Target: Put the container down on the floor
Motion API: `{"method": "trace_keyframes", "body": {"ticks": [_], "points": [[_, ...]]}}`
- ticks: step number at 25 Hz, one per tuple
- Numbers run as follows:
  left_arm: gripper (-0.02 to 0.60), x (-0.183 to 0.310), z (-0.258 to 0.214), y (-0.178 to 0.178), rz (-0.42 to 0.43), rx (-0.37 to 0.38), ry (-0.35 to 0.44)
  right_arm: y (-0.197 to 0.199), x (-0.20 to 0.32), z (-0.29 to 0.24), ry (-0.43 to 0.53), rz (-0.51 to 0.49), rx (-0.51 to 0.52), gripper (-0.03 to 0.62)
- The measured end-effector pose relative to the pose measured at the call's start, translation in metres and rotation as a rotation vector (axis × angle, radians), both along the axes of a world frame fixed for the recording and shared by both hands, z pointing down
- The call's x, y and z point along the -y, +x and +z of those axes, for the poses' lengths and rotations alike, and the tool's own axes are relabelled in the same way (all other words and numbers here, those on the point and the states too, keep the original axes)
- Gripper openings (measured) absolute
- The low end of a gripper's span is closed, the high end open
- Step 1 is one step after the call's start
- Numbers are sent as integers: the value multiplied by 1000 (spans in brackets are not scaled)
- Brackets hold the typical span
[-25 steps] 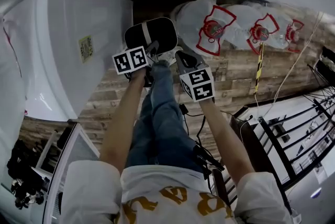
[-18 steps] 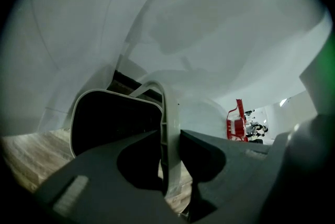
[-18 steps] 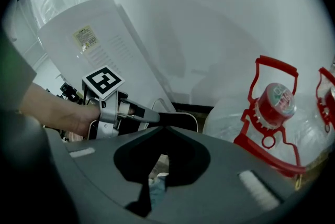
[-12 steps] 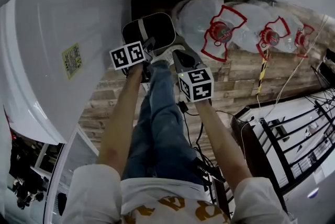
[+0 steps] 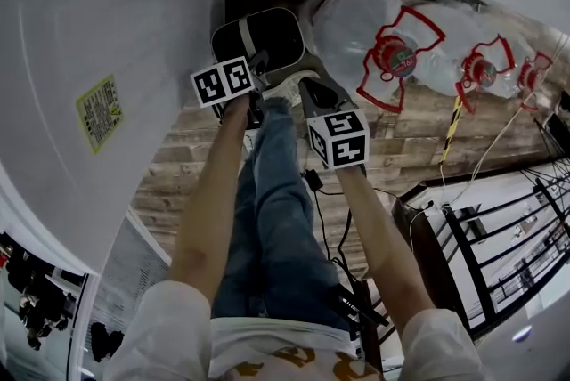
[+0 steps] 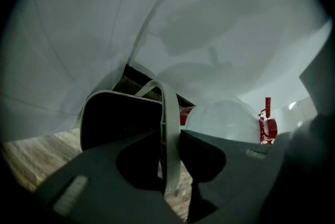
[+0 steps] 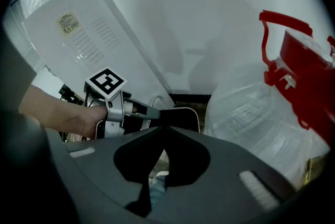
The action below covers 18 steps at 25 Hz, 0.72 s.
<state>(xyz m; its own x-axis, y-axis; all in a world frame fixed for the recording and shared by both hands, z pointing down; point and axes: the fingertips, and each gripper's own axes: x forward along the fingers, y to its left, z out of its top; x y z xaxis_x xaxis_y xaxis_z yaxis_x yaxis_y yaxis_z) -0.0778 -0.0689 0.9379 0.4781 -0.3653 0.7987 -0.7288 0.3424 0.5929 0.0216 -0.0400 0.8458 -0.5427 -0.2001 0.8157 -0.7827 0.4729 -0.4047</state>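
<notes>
Item one, largest: a tall white appliance casing with a yellow label (image 5: 107, 59), which filled the left of the head view. Item two: the wood-plank floor (image 5: 401, 148), bare between that casing and the jugs. Item three: a row of clear plastic water jugs with red caps and red carry handles (image 5: 365, 23), lying to your right against the wall. Item four, the task's thing: a black rounded-rectangular container with a pale grey rim (image 5: 263, 45), mouth up, located ahead of your shoe, between the casing and the nearest jug. Whether its base had met the planks could not be told. Item five: your left gripper (image 5: 256, 78), jaws drawn in tight on the container's pale grey strap handle (image 6: 163, 97). The strap ran straight up between them, and the container's body sat ahead of and below the jaws, offset to their left. Item six: your right gripper (image 7: 163, 130), just beside the left one, jaws brought fully together with nothing between them. Judgement: the load depended on your left hand alone, so the set-down called for a straight descent along the strap's line, keeping the container clear of the casing and the jug.
</notes>
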Motion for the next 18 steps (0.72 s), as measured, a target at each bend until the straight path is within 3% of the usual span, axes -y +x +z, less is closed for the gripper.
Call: {"method": "trace_keyframes", "body": {"ticks": [7,12,18], "points": [[83,-11,18,-9,0,40,-18,-12,-5,11,-9,-35,23,26],[84,-14,15,-12,17,101,11,-11,-9,9,-28,-20,34,26],[84,-19,19,-23,-28,130,-1,-15,-24,11,-41,-22,41,26]]}}
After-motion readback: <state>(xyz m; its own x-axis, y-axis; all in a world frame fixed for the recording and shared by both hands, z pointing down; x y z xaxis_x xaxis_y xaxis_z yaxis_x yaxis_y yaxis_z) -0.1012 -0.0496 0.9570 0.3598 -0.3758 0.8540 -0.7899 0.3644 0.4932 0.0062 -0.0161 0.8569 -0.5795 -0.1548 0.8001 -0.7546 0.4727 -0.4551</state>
